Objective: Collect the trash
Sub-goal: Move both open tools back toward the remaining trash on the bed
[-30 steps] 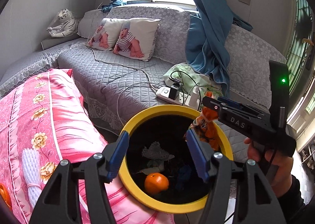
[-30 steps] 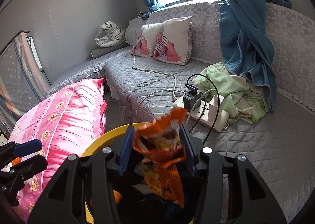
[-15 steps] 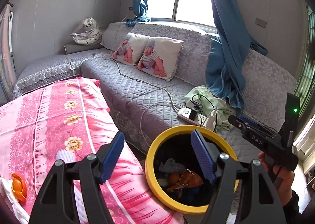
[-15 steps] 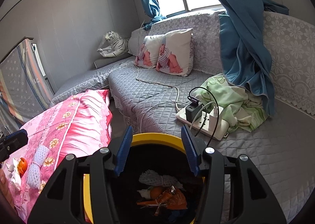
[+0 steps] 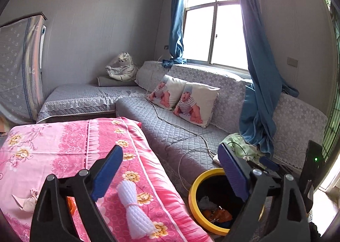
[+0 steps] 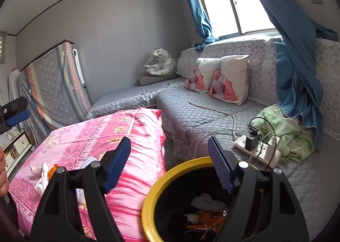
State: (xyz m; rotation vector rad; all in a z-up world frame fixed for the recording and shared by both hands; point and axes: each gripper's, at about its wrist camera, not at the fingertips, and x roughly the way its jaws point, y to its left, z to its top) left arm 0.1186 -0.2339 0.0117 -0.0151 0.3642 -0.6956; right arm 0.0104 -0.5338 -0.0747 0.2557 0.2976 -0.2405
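Gaping empty, both ribbed-padded hand-held grippers, left (image 5: 167, 170), right (image 6: 170, 161), round yellow-rimmed bin (image 6: 148, 205), white foam netting (image 5: 136, 212)

Bin (image 5: 194, 197) between table (image 5: 63, 142) and sofa (image 5: 170, 131); wrapper (image 6: 212, 220) in bin.

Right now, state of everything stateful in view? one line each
left gripper: open, empty
right gripper: open, empty
trash bin: uncovered, holds orange wrapper and other scraps
white foam net: lying on pink cloth, not collected
crumpled tissue: on the cloth, not collected
power strip: chargers plugged in
right curtain: drawn aside, draped onto sofa
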